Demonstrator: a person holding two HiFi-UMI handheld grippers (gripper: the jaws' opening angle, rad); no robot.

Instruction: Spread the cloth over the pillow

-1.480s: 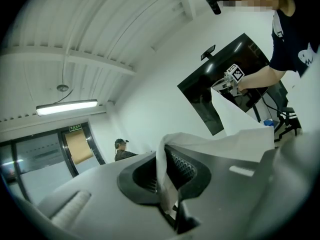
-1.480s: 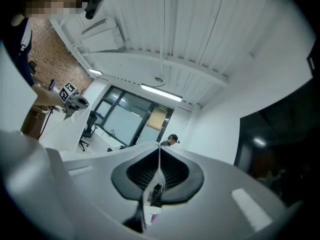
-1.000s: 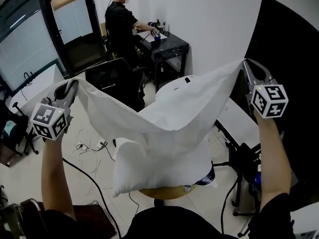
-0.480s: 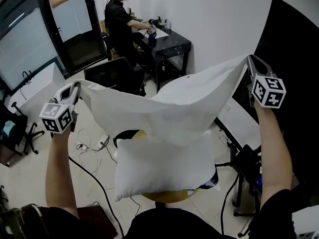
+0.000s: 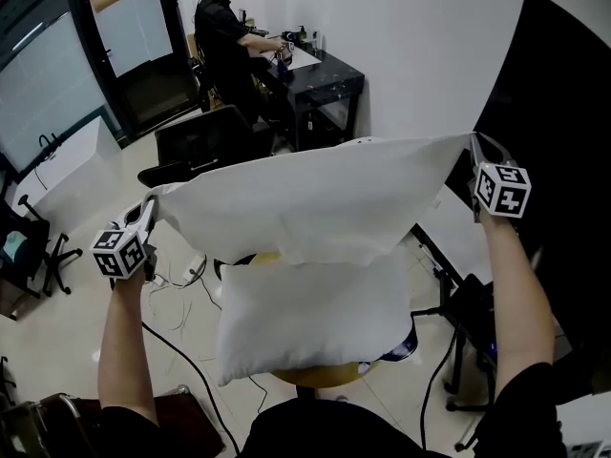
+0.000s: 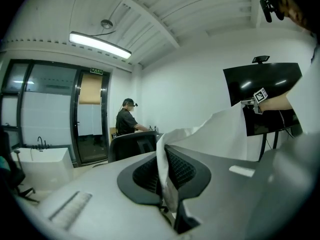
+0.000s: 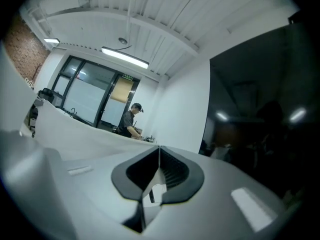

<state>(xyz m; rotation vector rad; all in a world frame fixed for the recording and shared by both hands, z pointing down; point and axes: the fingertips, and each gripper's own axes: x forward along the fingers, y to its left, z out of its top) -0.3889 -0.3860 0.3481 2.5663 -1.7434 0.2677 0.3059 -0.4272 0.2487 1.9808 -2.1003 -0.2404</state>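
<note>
A white cloth (image 5: 315, 198) hangs stretched in the air between my two grippers, above a white pillow (image 5: 310, 318) that lies on a round yellow stool (image 5: 315, 375). My left gripper (image 5: 148, 208) is shut on the cloth's left corner, and that corner shows pinched between its jaws in the left gripper view as the cloth (image 6: 167, 184). My right gripper (image 5: 474, 146) is shut on the right corner, seen in the right gripper view as the cloth (image 7: 152, 184). The cloth's lower edge hides the pillow's far edge.
A person (image 5: 221, 41) works at a black desk (image 5: 320, 79) by the far wall. An office chair (image 5: 205, 146) stands beyond the cloth. A large black panel (image 5: 554, 113) and a stand (image 5: 458, 313) rise on the right. Cables (image 5: 177, 284) lie on the floor at the left.
Both grippers have come down with the cloth. The cloth has flattened from a sagging fold into a taut sheet, and more of the pillow shows below it.
</note>
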